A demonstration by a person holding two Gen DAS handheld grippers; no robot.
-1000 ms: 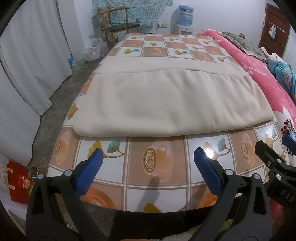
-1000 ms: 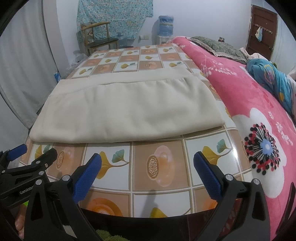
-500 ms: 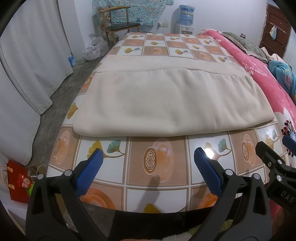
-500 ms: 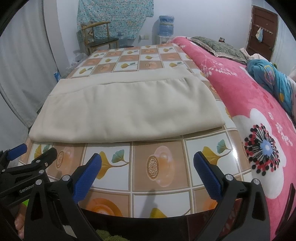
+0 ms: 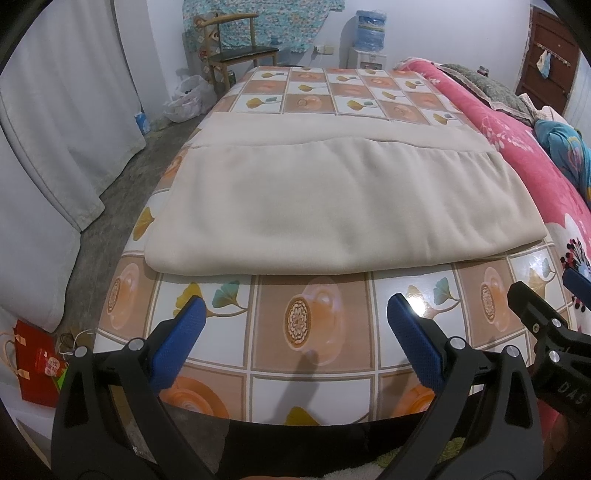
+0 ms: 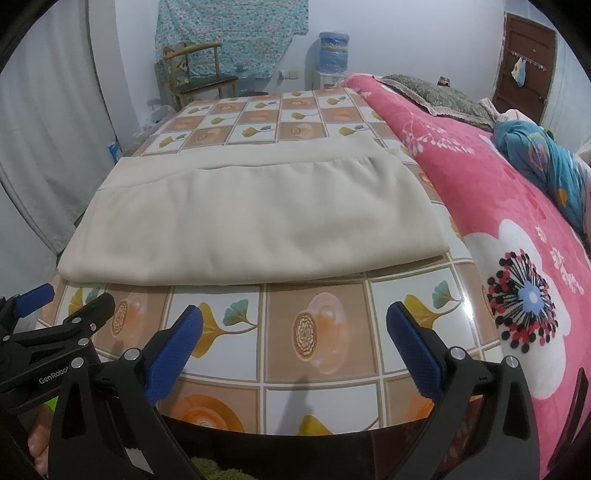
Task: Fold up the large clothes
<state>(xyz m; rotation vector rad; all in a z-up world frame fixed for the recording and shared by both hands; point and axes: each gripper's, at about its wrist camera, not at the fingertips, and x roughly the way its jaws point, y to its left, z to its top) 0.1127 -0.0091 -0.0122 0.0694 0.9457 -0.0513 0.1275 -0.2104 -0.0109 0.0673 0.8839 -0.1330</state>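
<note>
Plainly, the soft, limp beige garment (image 5: 332,199), lying flat on the bench (image 5: 314,332), is best taken at its near corners, both grippers (image 5: 291,325) (image 6: 295,325) being held with jaws spread, empty.

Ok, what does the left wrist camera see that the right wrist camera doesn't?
Only the left wrist view shows the red bag on the floor and the white plastic bag near the chair. Only the right wrist view shows the whole black-and-red flower on the pink blanket. Both show the folded beige garment on the patterned tablecloth, the water dispenser, and both open grippers: left gripper, right gripper.
</note>
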